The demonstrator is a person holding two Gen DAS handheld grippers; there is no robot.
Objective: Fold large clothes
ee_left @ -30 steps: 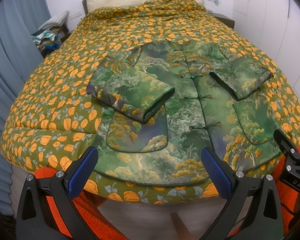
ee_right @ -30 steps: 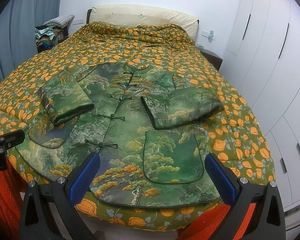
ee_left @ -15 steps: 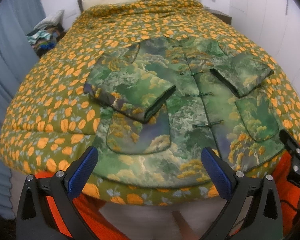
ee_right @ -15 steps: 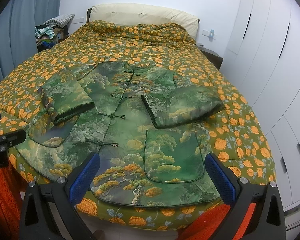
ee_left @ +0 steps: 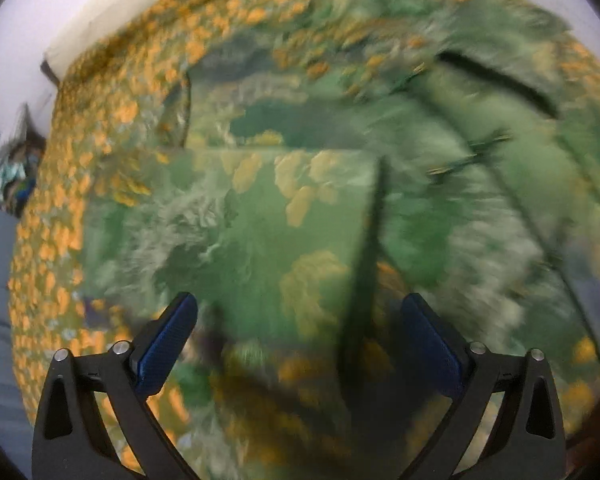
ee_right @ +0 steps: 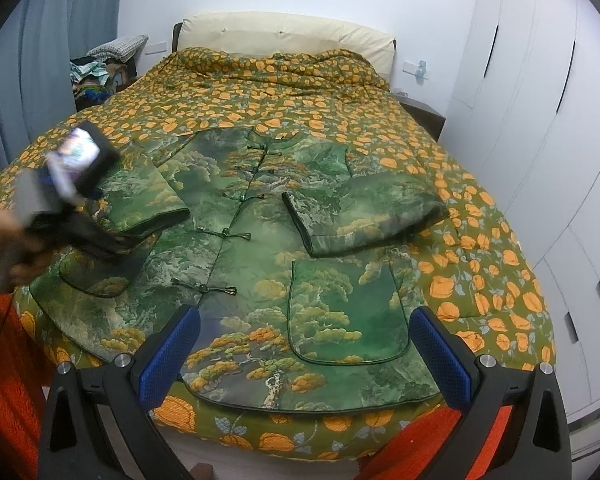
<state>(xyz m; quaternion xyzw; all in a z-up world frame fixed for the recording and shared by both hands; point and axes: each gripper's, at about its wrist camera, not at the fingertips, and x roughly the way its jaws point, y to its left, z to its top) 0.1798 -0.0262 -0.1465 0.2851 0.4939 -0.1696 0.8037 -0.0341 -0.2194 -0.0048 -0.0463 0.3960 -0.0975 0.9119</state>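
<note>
Left gripper spread over folded sleeve — right gripper gaping, level

orange-leaf quilt, cream headboard — white wardrobe

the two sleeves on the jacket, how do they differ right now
The left sleeve has the left gripper open right over its cuff; the right sleeve has no gripper near it. The left one sits partly behind that gripper in the right view; the right one shows whole. Both lie folded across the jacket front.
</note>
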